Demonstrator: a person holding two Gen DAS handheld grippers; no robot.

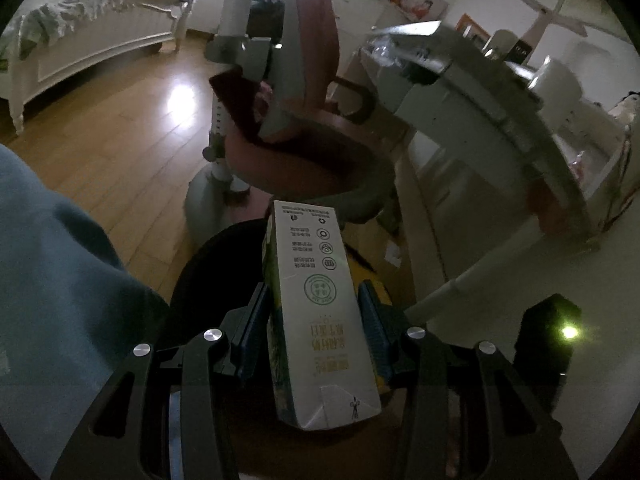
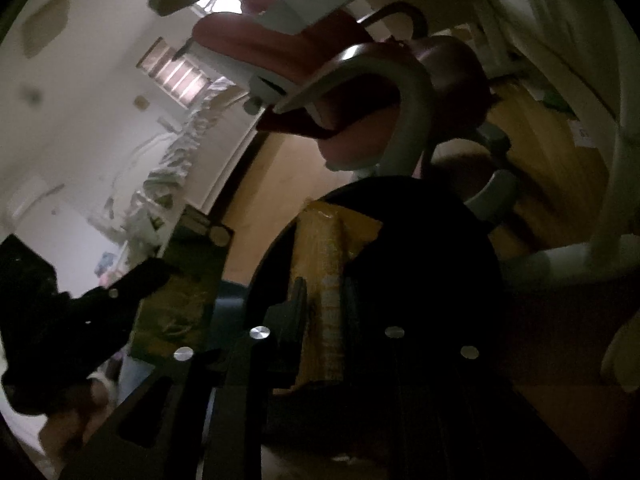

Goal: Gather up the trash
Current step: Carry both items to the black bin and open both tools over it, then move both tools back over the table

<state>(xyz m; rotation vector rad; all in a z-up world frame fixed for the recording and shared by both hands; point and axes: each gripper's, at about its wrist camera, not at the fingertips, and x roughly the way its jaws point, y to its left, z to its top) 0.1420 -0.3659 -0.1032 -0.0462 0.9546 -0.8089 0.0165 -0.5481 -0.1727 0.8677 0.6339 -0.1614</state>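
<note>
My left gripper (image 1: 314, 292) is shut on a white and green milk carton (image 1: 316, 312), its blue pads pressing both sides. The carton hangs over a round black bin (image 1: 212, 276) on the floor. In the right wrist view a crumpled yellow wrapper (image 2: 324, 264) stands between the fingers of my right gripper (image 2: 325, 296), above the same bin (image 2: 432, 248). That view is too dark to show whether the pads press on the wrapper. The carton (image 2: 188, 280) in the left gripper shows at the left there.
A pink swivel chair (image 1: 308, 80) stands just beyond the bin, with a white desk (image 1: 480, 92) to its right. A white bed (image 1: 92, 44) lies across the wooden floor (image 1: 120, 140). A blue sleeve (image 1: 60, 280) fills the left.
</note>
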